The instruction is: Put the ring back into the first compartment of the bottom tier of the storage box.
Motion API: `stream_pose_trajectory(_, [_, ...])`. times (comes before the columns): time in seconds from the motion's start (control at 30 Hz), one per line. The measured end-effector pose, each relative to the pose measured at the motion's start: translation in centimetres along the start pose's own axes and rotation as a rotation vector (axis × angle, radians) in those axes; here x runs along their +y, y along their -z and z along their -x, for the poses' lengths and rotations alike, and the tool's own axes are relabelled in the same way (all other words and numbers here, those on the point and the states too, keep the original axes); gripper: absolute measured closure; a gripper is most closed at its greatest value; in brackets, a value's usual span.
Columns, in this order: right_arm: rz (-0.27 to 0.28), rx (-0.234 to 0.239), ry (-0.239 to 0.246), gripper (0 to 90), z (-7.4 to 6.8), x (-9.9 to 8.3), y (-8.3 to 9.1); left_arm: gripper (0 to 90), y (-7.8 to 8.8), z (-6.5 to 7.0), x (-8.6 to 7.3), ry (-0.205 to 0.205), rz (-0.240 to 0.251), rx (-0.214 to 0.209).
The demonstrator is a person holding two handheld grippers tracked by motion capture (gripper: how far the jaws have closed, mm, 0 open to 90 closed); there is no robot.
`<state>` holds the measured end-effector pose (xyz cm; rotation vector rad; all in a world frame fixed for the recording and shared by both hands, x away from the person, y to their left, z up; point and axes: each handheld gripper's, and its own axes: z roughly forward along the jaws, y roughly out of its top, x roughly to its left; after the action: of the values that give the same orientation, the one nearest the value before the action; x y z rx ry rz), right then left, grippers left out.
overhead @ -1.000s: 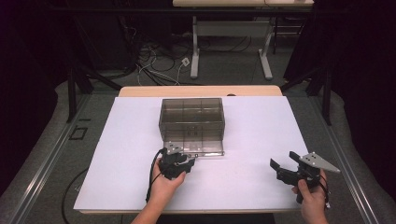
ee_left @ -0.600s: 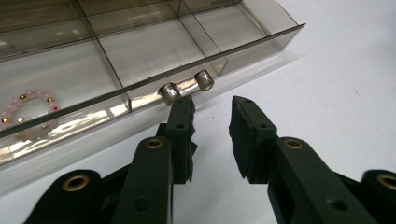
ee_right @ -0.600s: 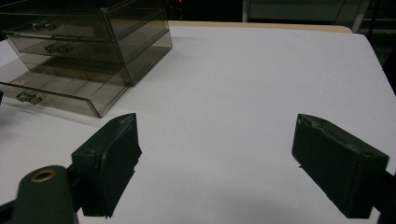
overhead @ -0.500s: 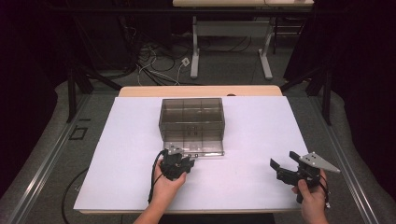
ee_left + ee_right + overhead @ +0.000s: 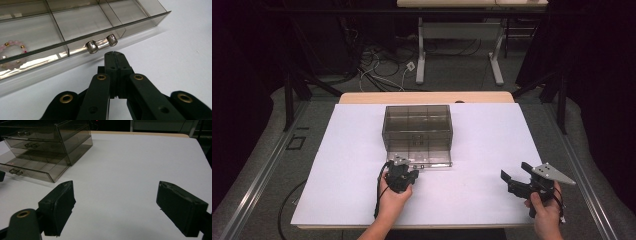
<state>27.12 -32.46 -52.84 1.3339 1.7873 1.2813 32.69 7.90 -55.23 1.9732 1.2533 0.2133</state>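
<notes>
Just short of the drawer knob (image 5: pixel 101 44), left claw (image 5: pixel 114 53), jaws just closed on nothing, may shove the open drawer (image 5: pixel 82 37) askew.

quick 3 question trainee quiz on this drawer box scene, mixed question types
1. True or false: the left gripper is clamped on the clear bar handle of the bottom drawer.
2. Which gripper has its jaws wide apart? A left, B right.
3. What lies in the pulled-out drawer of the smoky transparent plastic drawer box?

Key
1. False: its jaws are shut just short of the handle.
2. B, the right gripper.
3. A pink bead bracelet.
</notes>
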Motion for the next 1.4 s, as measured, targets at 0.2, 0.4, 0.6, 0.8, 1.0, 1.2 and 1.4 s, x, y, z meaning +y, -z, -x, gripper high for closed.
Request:
stream_pose_trajectory(0.2, [0.006,0.001,-0.003,14.4,0.0,0.0,0.0,89.8,-0.3,-0.3,0.0,0.041,-0.004,-0.008])
stream_pose_trajectory(0.4, [0.002,0.003,-0.003,14.4,0.0,0.0,0.0,89.9,-0.7,-0.3,0.0,0.058,-0.012,-0.01])
stream_pose_trajectory(0.6, [-0.002,0.001,-0.004,14.4,-0.1,0.0,0.0,89.8,-1.0,-0.2,0.1,0.066,-0.019,-0.006])
stream_pose_trajectory(0.8, [0.002,0.003,-0.001,14.4,0.0,0.0,-0.1,89.9,-1.2,-0.1,0.2,0.079,-0.019,-0.004])
stream_pose_trajectory(1.0, [0.002,0.001,-0.002,14.4,0.0,0.0,-0.1,89.9,-1.5,-0.1,0.2,0.085,-0.018,-0.003])
stream_pose_trajectory(1.2, [0.0,0.002,0.002,14.4,0.0,-0.1,-0.1,89.9,-1.6,-0.1,0.3,0.096,-0.018,-0.002])
stream_pose_trajectory(1.4, [0.001,-0.001,0.001,14.4,0.0,-0.1,-0.1,89.9,-1.6,-0.1,0.4,0.101,-0.024,-0.004])
